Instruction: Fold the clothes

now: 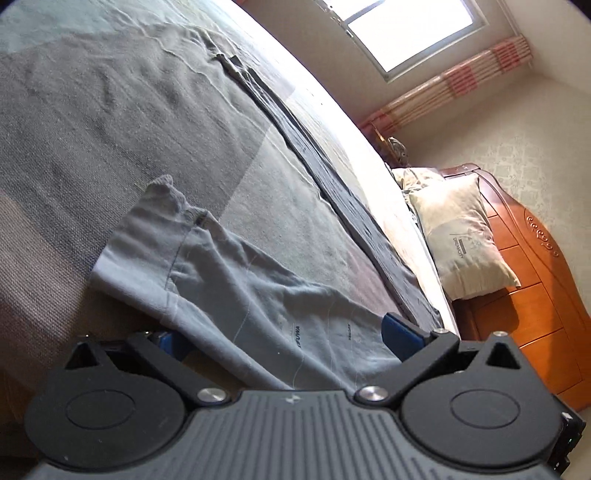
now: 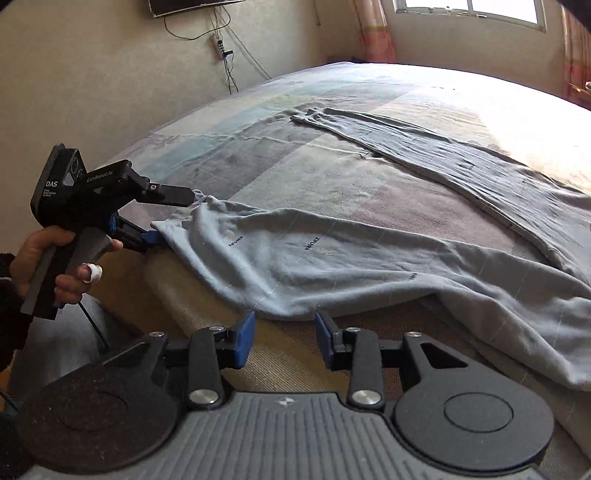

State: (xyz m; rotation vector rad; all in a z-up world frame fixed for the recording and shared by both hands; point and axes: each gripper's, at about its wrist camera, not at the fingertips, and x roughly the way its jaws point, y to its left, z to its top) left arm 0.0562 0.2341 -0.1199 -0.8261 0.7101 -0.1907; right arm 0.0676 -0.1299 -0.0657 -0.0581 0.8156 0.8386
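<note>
Left wrist view: the grey pants [image 1: 236, 273] lie on the bed [image 1: 92, 122], w/ one leg end near the bed's near edge. The cloth runs down btwn the two arms of the left gripper [image 1: 284, 339]. Its blue pads [image 1: 400, 328] sit wide apart on each side of the cloth. Can't tell from here if they press it. A pillow [image 1: 458, 236] leans on the wood headboard [image 1: 532, 258] at the bed's far right end. A window [image 1: 417, 29] glows up top.

Right wrist view: the right gripper [image 2: 284, 332] hangs at the bed's near edge, just below the pants' [image 2: 332, 266] hanging fold. Its tongs are spread w/ nothing btwn them; the cloth edge is just above the tips. On the left a hand [image 2: 55, 258] holds the left gripper [image 2: 173, 218], which pinches the leg end of the pants at the bed's near-left edge. The other pant leg stretches flat twd the far side of the bed [image 2: 258, 166].
</note>
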